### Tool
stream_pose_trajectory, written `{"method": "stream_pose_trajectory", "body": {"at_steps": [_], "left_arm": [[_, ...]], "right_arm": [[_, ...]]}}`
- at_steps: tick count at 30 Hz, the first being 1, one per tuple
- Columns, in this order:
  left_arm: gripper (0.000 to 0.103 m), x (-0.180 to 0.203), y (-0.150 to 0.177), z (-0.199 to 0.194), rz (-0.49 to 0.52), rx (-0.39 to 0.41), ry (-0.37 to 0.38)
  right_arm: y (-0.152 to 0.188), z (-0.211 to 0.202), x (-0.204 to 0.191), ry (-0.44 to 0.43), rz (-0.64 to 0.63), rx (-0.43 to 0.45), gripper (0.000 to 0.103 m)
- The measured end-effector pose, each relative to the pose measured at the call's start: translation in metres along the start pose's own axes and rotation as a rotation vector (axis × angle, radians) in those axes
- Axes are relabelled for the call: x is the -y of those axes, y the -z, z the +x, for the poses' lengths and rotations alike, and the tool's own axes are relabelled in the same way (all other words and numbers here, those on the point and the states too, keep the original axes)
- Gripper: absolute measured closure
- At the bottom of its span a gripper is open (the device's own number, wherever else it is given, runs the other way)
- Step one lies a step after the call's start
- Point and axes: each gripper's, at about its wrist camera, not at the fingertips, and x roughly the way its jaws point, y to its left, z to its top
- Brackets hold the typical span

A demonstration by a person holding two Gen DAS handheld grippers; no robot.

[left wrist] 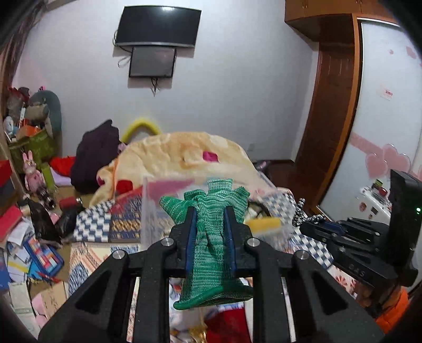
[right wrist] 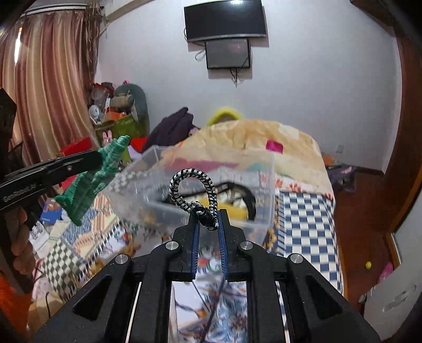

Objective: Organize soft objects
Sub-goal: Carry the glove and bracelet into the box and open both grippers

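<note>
My left gripper is shut on a green knitted glove, held in the air above the bed; the glove also shows in the right wrist view at the left, with the left gripper around it. My right gripper is shut on a black-and-white braided hair tie, whose loop stands up above the fingertips; it also shows in the left wrist view. A clear plastic bin sits on the bed just ahead of both grippers, with yellow and dark items inside.
The bed carries a checkered quilt and a cream blanket heap. Clutter of books and boxes lies on the floor at the left. A wooden wardrobe stands at the right. A TV hangs on the far wall.
</note>
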Motion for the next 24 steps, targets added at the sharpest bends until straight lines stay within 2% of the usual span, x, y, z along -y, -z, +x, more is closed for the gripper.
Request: {"method": "stream_pose_trajectory", "body": {"at_steps": [7,10,18,24], "left_arm": [[0.083,-0.012,-0.024,0.02,0.0,0.038,-0.072],[0.083,-0.017,-0.027,0.034,-0.008,0.021,-0.094],[0.083,-0.029,-0.02,0.078,-0.018,-0.045,-0.151],[0.083,-0.033,-0.01,0.107,-0.013,-0.111,-0.16]], "right_arm": [[-0.025,0.014,-0.005,-0.016,0.012,0.039,0.091],[-0.031,0.025,-0.009,-0.022,0.012,0.034,0.091],[-0.039,0.064,-0.015,-0.013,0.005,-0.033,0.091],[-0.038,0.094,-0.018,-0.01,-0.007,-0.11,0.091]]}}
